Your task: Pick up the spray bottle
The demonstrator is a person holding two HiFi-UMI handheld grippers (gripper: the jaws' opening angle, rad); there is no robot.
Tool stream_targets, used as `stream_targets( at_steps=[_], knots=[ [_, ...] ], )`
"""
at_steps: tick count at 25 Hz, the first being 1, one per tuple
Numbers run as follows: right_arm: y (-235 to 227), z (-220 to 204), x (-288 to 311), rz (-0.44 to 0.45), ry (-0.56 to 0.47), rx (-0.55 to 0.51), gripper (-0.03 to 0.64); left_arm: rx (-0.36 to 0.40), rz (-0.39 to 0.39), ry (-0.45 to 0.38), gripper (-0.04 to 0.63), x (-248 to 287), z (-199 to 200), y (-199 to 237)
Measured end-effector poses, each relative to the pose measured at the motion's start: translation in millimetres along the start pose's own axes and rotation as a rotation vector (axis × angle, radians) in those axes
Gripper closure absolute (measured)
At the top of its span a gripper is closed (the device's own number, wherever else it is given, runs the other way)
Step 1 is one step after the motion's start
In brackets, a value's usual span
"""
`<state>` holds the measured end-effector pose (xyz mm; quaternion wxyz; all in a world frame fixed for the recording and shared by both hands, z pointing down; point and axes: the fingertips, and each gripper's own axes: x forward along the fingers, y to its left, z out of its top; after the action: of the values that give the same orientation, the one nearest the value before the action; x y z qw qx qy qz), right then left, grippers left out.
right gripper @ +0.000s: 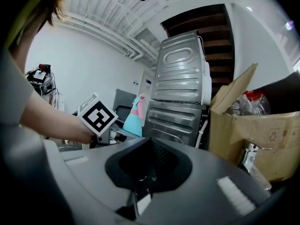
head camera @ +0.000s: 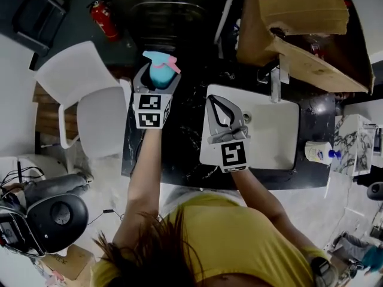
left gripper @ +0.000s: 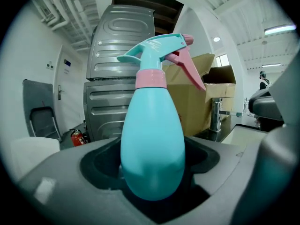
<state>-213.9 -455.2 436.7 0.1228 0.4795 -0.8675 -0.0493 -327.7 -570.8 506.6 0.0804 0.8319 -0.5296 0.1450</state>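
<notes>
The spray bottle (head camera: 160, 69) is turquoise with a pink collar and trigger. It stands upright between the jaws of my left gripper (head camera: 157, 79), which is shut on its round body and holds it above the dark countertop (head camera: 182, 145). In the left gripper view the spray bottle (left gripper: 152, 139) fills the middle, seated in the notch of the left gripper (left gripper: 152, 184). My right gripper (head camera: 216, 103) hangs over the left rim of the white sink (head camera: 269, 133), shut with nothing in it. The right gripper view shows that gripper (right gripper: 147, 170) and, further off, the spray bottle (right gripper: 133, 118).
A faucet (head camera: 275, 82) stands at the back of the sink. An open cardboard box (head camera: 299, 23) sits behind it, and a ribbed metal appliance (head camera: 161, 5) behind the counter. A white chair (head camera: 84, 94) and a fire extinguisher (head camera: 103, 17) are at left; a soap bottle (head camera: 320, 153) is at right.
</notes>
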Motion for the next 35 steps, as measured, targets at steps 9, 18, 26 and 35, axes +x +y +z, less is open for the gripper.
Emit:
stream_targets(
  at_steps=[9, 18, 26, 35],
  knots=[
    [-14.4, 18.2, -33.0, -0.028, -0.059, -0.013, 0.615, -0.027, 0.007, -0.053, 0.196, -65.9, 31.8, -30.9],
    [-33.8, 26.9, -70.3, -0.073, -0.082, 0.004, 0.615, -0.01, 0.056, -0.106, 0.196, -127.6, 47.5, -71.8],
    [-40.5, 21.6, -104.2, -0.096, -0.067, 0.01, 0.615, -0.014, 0.059, -0.16, 0.196, -170.9, 60.0, -105.4],
    [-30.1, 26.3, -125.6, -0.106, -0.092, 0.034, 0.617, 0.001, 0.066, -0.158, 0.195, -189.2, 48.1, -122.3]
  ],
)
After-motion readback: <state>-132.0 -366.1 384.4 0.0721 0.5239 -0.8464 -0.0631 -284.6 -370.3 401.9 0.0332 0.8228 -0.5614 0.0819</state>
